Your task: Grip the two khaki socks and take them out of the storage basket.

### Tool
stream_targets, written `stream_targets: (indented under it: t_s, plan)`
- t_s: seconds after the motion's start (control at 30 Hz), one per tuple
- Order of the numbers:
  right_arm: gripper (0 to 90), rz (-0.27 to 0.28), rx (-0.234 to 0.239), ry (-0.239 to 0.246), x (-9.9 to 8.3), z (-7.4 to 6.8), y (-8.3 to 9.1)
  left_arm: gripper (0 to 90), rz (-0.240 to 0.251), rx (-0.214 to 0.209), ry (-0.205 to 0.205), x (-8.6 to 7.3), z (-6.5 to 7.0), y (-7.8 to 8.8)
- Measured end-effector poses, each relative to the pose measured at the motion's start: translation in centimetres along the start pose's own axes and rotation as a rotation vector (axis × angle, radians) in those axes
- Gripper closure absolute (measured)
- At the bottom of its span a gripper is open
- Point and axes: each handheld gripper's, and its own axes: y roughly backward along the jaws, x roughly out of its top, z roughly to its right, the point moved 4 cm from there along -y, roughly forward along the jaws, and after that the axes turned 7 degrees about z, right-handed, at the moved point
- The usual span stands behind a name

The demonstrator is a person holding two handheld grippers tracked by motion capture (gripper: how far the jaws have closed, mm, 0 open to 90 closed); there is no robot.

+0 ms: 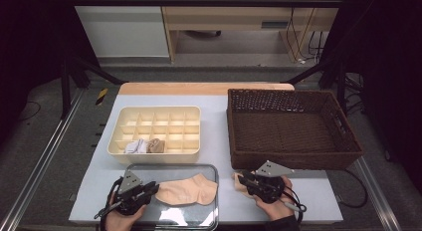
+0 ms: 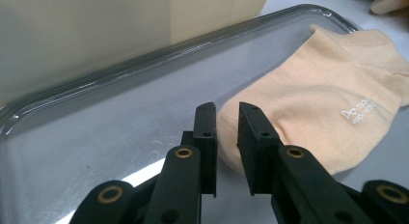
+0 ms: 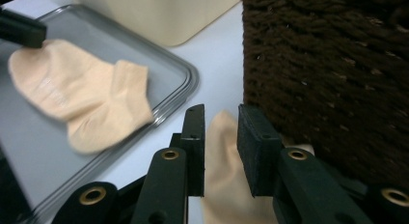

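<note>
Left gripper (image 2: 226, 137) jaws a narrow gap apart at the toe of the peach sock (image 2: 318, 93) on the metal tray (image 2: 96, 122), pinching nothing. Right gripper (image 3: 219, 137) likewise over the second sock (image 3: 226, 185) beside the wicker basket (image 3: 328, 64); drop lower, take both layers before closing

The sock (image 2: 313, 103) on the tray is soft knit cloth, peach and matt, with small shiny print on it. The tray (image 2: 120, 137) is smooth shiny metal. A second sock (image 3: 226, 175), at the bottom of the right gripper view, is the same soft cloth. The basket (image 3: 328, 79) is dark brown, rough and woven. The box (image 1: 154, 129) with little squares is smooth cream plastic. Each tool (image 2: 226, 151) has matt black plastic jaws with brass-coloured rings. The surface (image 1: 219, 136) is pale and matt, with a wood edge at the top.
</note>
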Motion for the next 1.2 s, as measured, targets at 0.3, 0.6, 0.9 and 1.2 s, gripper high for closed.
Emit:
stream_targets:
  t_s: [0.3,0.6,0.9,1.2]
  plan:
    - [66.0,-0.133,0.030,-0.018,-3.4,0.6,0.2,76.3,-0.005,-0.001,-0.004,-0.1,0.1,0.0]
    - [64.1,-0.133,0.050,0.044,-3.1,-0.1,0.9,78.5,-0.007,0.000,-0.003,-0.1,0.0,0.0]
    - [87.5,-0.178,0.002,0.090,-4.3,0.2,0.5,78.4,-0.006,0.004,-0.003,-0.1,0.0,0.0]
    - [90.0,-0.111,0.126,-0.003,-1.6,-2.2,0.7,78.6,-0.004,0.005,-0.002,0.0,0.0,-0.1]
